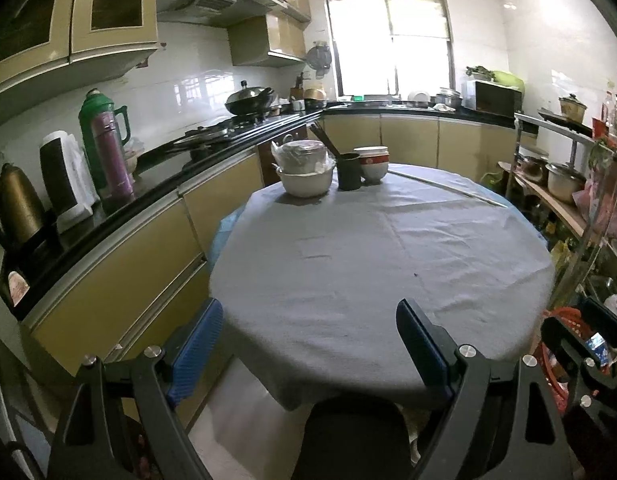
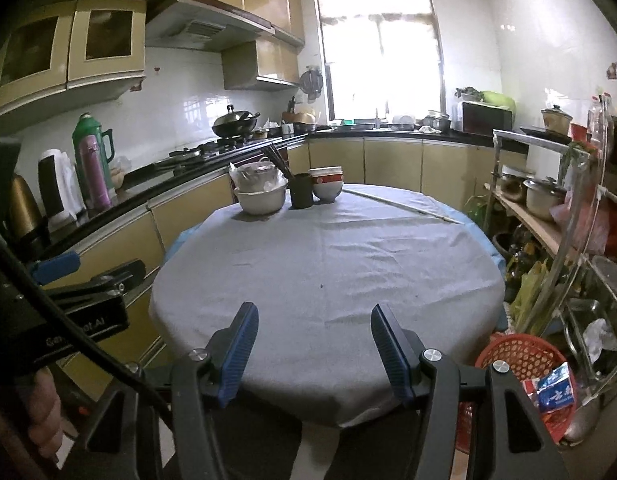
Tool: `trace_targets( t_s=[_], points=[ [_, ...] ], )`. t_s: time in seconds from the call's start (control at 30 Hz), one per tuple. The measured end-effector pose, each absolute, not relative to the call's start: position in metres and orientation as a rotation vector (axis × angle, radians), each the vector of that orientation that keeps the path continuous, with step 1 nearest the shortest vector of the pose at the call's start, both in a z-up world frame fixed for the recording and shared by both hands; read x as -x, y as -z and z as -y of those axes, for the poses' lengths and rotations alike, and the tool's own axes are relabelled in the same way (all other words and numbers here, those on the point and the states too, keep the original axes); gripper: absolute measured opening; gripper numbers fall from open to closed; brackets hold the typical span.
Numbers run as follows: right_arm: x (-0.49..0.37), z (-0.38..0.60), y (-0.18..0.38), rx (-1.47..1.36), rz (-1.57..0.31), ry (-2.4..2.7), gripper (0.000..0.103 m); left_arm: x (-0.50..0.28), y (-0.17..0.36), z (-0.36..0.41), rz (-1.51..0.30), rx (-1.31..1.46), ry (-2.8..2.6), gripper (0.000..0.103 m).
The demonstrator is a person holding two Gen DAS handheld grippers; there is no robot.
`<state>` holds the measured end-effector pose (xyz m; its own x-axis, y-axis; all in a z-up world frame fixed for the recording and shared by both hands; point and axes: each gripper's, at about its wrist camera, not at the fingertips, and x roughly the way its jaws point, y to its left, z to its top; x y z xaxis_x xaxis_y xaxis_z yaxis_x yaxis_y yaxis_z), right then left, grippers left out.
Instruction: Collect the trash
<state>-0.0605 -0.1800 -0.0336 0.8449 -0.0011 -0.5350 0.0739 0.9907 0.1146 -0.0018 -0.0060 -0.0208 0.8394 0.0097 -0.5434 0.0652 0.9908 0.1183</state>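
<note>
Both claws (image 1: 310,338) (image 2: 314,344) wide open, empty, above grey-clothed round table (image 2: 328,264) in kitchen.

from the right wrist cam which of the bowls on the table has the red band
The small bowl stack at the far edge, right of the dark cup. Its white bowls carry a red band; the larger bowl left of the cup is plain white with a plastic-covered pot in it.

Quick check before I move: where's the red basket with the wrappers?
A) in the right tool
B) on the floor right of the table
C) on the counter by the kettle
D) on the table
B: the right wrist view shows the red basket low beside the table's right edge, a blue-white wrapper in it.
</note>
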Motion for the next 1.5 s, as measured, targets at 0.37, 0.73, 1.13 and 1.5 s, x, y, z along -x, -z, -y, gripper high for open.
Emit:
trace_targets(
  t_s=[0.37, 0.73, 1.13, 1.5],
  points=[
    [0.056, 0.192, 0.035, -0.178, -0.579, 0.062, 0.063, 0.002, 0.017, 0.0, -0.566, -0.122, 0.016, 0.089],
    [0.055, 0.193, 0.036, -0.183, -0.58, 0.066, 0.063, 0.002, 0.017, -0.001, -0.566, -0.12, 0.014, 0.089],
    [0.055, 0.194, 0.036, -0.197, -0.581, 0.071, 0.063, 0.002, 0.017, -0.003, -0.569, -0.115, 0.018, 0.089],
    [0.057, 0.195, 0.037, -0.198, -0.578, 0.076, 0.063, 0.001, 0.018, -0.003, -0.569, -0.115, 0.02, 0.089]
  ],
)
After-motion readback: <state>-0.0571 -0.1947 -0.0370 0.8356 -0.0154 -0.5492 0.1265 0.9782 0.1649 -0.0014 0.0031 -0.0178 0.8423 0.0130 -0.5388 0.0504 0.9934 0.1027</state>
